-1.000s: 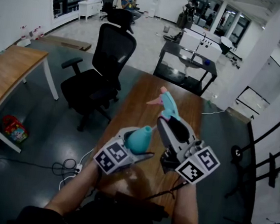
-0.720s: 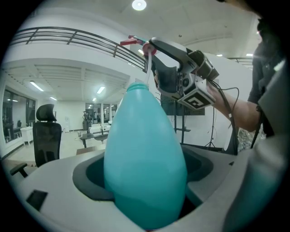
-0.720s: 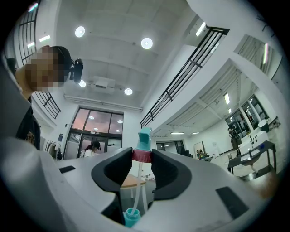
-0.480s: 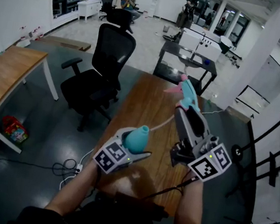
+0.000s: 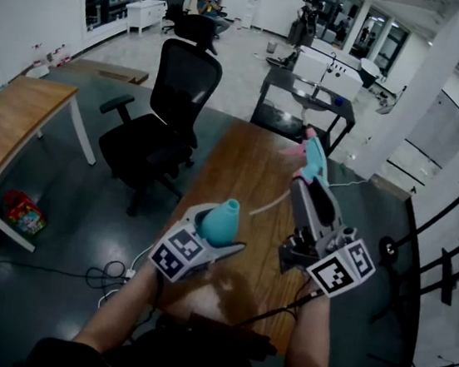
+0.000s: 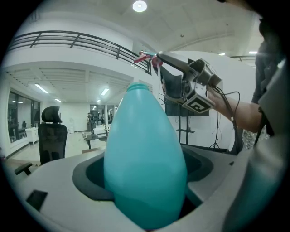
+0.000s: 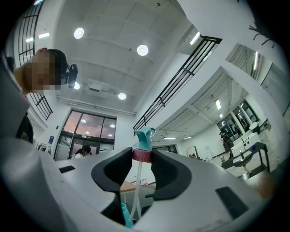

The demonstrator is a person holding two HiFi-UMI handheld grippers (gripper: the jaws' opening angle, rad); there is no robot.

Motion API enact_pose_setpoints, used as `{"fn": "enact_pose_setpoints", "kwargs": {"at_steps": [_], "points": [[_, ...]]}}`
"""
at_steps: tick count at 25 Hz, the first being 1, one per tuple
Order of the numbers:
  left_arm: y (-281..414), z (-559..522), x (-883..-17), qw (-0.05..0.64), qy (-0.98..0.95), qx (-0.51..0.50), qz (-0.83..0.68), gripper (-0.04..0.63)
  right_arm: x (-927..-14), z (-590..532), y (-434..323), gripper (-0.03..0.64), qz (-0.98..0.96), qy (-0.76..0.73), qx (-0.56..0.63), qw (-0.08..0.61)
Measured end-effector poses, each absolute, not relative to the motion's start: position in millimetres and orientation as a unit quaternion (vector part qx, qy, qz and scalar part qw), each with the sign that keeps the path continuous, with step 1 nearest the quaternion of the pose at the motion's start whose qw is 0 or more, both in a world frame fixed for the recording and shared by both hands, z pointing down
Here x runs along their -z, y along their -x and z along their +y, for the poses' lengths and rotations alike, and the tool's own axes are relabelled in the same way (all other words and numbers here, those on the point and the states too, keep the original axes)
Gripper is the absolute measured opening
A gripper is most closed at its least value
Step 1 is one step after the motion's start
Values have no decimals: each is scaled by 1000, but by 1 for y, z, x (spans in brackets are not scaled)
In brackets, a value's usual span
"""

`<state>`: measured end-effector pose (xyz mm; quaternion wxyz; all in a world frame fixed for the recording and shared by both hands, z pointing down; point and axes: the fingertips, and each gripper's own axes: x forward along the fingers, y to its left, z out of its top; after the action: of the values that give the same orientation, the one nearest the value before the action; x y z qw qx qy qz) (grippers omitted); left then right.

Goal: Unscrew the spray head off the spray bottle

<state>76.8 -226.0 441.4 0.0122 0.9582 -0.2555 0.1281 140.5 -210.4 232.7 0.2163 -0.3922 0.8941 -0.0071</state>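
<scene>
1. Head view: the spray head (image 5: 312, 156) is off, up and right of the spray bottle (image 5: 223, 222). Its dip tube (image 5: 270, 201) slants back down and ends near the bottle's open neck.
2. The right gripper (image 7: 142, 156) clamps the head's red collar.
3. The left gripper (image 6: 145, 181) grips the bottle's body, neck up.
4. The head probably needs to be set aside next.

Teal spray bottle (image 5: 223, 222) upright, neck open; pink-collared spray head (image 5: 311, 158) apart.

Grey left tongs (image 5: 217, 223) and right tongs (image 5: 304, 180) carry black-and-white marker cubes (image 5: 176, 255)
</scene>
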Motion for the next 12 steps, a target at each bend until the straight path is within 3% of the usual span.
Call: {"fn": "enact_pose_setpoints", "kwargs": {"at_steps": [12], "points": [[-68,-232,-425,12,-954,-113,-276,437,-292,-224,-135,141,887,443,-6,128]]}}
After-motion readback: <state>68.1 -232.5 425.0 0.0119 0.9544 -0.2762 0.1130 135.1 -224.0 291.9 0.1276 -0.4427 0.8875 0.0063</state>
